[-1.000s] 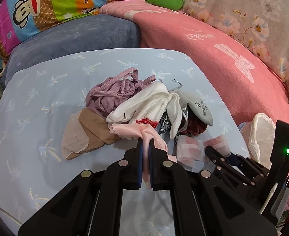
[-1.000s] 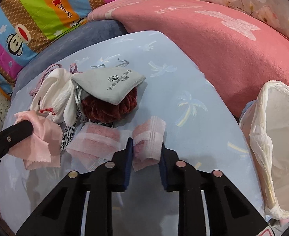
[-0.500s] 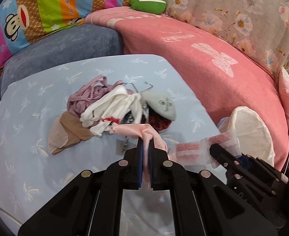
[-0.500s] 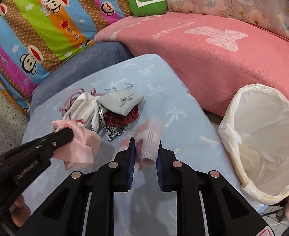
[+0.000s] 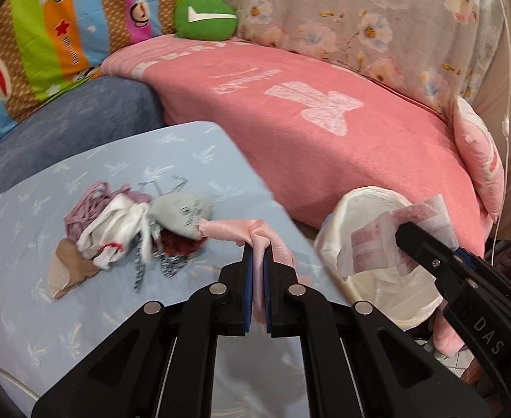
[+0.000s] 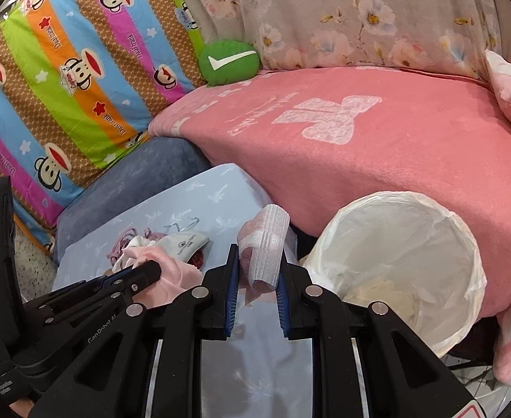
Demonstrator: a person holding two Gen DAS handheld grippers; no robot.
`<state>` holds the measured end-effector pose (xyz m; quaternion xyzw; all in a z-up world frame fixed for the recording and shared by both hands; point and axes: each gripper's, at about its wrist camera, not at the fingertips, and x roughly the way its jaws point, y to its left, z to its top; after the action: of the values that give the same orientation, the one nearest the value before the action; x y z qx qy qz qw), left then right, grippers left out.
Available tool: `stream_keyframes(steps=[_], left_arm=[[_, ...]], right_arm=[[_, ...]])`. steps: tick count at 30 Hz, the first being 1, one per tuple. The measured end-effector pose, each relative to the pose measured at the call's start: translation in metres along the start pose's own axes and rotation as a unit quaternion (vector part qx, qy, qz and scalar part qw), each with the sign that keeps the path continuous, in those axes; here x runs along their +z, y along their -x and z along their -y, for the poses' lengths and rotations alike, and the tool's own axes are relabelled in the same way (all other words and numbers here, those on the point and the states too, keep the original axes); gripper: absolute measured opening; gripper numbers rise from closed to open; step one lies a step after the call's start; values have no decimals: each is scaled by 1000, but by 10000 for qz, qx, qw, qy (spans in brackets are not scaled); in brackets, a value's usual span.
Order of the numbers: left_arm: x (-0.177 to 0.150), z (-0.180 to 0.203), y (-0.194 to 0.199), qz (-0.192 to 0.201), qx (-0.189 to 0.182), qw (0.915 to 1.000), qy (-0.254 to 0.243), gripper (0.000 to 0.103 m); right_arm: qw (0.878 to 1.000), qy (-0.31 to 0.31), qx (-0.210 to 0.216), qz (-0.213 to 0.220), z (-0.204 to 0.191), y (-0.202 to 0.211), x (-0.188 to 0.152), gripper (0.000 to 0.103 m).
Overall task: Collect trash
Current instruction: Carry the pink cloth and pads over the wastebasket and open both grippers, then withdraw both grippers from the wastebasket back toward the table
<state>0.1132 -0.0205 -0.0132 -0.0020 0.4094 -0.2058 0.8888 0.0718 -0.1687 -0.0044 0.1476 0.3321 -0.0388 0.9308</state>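
Observation:
My left gripper (image 5: 258,254) is shut on a pink satin cloth scrap (image 5: 234,231), held above the light blue table (image 5: 81,313) near its right edge. My right gripper (image 6: 257,261) is shut on a pink and white pad wrapper (image 6: 265,240); in the left wrist view the wrapper (image 5: 387,240) hangs over the mouth of the bin. The white-lined trash bin (image 6: 401,261) stands on the floor right of the table, beside the pink sofa. The left gripper with the pink cloth (image 6: 166,275) shows left of the right gripper.
A pile of cloth items (image 5: 126,233) lies on the table: purple strings, white fabric, a grey pouch, tan stocking, red scrunchie. A pink blanket (image 5: 325,122) covers the sofa behind. A blue cushion (image 5: 63,129) and striped monkey pillow (image 6: 63,80) are at the left.
Both grippers rose and swung right, away from the pile toward the bin. The right gripper's wrapper now hangs over the bin mouth. Both grips are unchanged.

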Motion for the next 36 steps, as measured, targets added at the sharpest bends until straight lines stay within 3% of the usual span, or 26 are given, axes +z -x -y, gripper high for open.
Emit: stream_keyframes(steps=[13,23,25,27,29,32,36], left_arm=[[14,85,-14,-13,-617,9951,-771,6],[17,117,-32,-200,-867,9914,-959,8],[16,119,-34,-204,-860,9913,-977,19],[15,120,-35,-132,-738,9922,-996,49],[14,120,-32,26,-649,9932,-968,62],[14,120,-30,134,-551,9932,-1016,68],[14,117,-30,156,-421,9935,-1044,68]], right_arm=[[9975,-433,-416,362,75,35,20,18],[9952,-630,-603,442,108,39,24,20],[9950,-650,-610,452,111,38,24,22],[9949,-663,-594,478,112,38,25,22],[9948,-694,-554,492,113,39,25,22],[9944,-717,-572,527,113,42,25,25],[9941,-751,-548,551,111,45,24,29]])
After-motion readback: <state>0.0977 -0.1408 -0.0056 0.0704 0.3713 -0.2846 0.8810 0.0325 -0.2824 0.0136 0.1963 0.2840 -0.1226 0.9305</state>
